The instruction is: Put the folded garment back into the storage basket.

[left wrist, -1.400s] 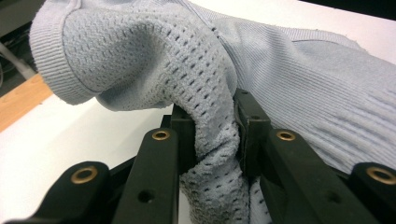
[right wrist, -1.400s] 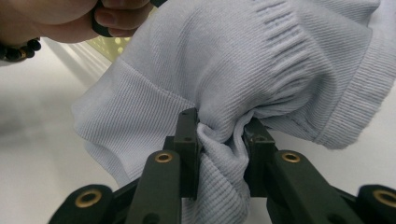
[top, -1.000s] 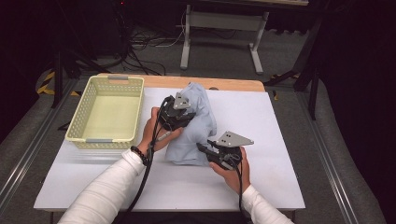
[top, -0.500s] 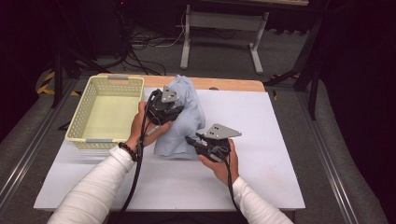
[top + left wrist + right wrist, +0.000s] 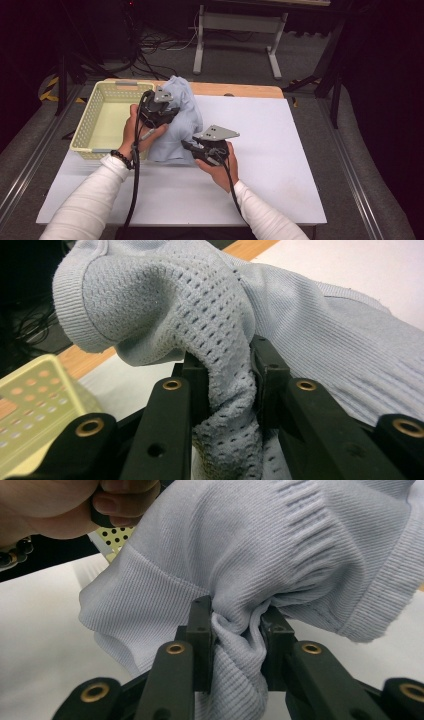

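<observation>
Pale blue-grey knitted garment (image 5: 181, 122), ribbed with a mesh-weave section, is held up off the white table top (image 5: 280, 150) between both grippers, its upper part level with the near right corner of the cream perforated plastic basket (image 5: 95, 137).

Left gripper (image 5: 227, 365): jaws pinching a bunched fold of the mesh-knit fabric, seen clearly in the left gripper view. In the high view it sits at the garment's upper left, right beside the basket rim.

Right gripper (image 5: 235, 617): jaws pinching a gathered fold of ribbed fabric near a cuff or hem. In the high view it holds the garment's lower right edge above the table.

Progress, as judged: pick-up complete, both grips secure, garment bundled rather than spread. The basket interior appears bare, so placement is not yet done. Remaining: bring the garment over the basket, lower it inside, release both holds. Transfer looks about halfway.
</observation>
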Motion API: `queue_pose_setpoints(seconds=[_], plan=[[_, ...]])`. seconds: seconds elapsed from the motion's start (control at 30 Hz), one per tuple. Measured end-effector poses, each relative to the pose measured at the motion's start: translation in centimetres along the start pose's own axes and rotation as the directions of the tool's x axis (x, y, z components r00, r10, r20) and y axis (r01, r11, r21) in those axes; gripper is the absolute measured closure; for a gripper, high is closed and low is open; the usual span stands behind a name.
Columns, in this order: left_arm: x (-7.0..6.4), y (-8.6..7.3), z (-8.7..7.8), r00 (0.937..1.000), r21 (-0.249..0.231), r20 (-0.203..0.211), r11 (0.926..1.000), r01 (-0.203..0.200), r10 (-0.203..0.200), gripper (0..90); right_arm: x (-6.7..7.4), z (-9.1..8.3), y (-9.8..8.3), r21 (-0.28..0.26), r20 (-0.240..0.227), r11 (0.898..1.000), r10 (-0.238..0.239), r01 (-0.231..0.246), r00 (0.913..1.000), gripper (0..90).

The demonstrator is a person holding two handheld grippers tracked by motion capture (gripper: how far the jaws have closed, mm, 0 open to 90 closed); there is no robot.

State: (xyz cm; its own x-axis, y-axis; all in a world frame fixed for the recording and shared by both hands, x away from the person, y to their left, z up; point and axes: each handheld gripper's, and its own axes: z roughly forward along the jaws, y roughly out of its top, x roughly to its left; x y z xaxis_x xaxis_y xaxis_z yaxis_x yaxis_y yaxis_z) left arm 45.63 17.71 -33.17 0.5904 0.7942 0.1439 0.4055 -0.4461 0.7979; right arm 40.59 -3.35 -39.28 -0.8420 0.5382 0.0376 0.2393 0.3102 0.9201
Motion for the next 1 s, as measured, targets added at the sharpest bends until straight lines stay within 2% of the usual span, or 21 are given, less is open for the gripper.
queue_pose_setpoints(seconds=[0.23, 0.3, 0.53, 0.6, 0.67, 0.8, 1.0], plan=[[1.8, -0.5, -0.9, 0.9993, 0.011, -0.023, 0.9995, 0.029, -0.029, 73.2, 0.6, 1.6, 1.1, 0.0, -0.02, 1.0, -0.002, 0.002, 0.9998, 72.3], [2.2, -0.6, -1.2, 0.9987, 0.01, -0.04, 0.9995, 0.031, -0.03, 73.2, 0.7, 2.1, 1.4, -0.002, -0.029, 1.0, 0.002, -0.002, 0.9996, 72.3], [3.8, -1.3, -1.8, 0.9955, 0.02, -0.064, 0.9972, 0.071, -0.07, 73.2, 1.1, 3.9, 2.2, -0.004, -0.057, 1.0, 0.015, -0.016, 0.9982, 72.3], [4.3, -1.4, -1.9, 0.9951, 0.029, -0.077, 0.9975, 0.064, -0.062, 73.2, 1.2, 4.4, 2.4, -0.003, -0.066, 1.0, 0.022, -0.022, 0.9976, 72.3], [4.7, -1.5, -1.9, 0.9932, 0.024, -0.091, 0.9969, 0.075, -0.073, 73.1, 1.1, 5.0, 2.8, 0.0, -0.072, 1.0, 0.031, -0.031, 0.9969, 72.3], [6.1, -1.8, -1.9, 0.9905, 0.032, -0.107, 0.9955, 0.09, -0.086, 73.1, 1.1, 6.3, 3.4, 0.005, -0.08, 0.999, 0.049, -0.049, 0.9956, 72.2], [8.2, -2.6, -1.5, 0.9855, 0.03, -0.13, 0.993, 0.114, -0.109, 72.9, 1.1, 8.6, 4.3, 0.024, -0.062, 0.999, 0.045, -0.043, 0.9971, 71.9]])
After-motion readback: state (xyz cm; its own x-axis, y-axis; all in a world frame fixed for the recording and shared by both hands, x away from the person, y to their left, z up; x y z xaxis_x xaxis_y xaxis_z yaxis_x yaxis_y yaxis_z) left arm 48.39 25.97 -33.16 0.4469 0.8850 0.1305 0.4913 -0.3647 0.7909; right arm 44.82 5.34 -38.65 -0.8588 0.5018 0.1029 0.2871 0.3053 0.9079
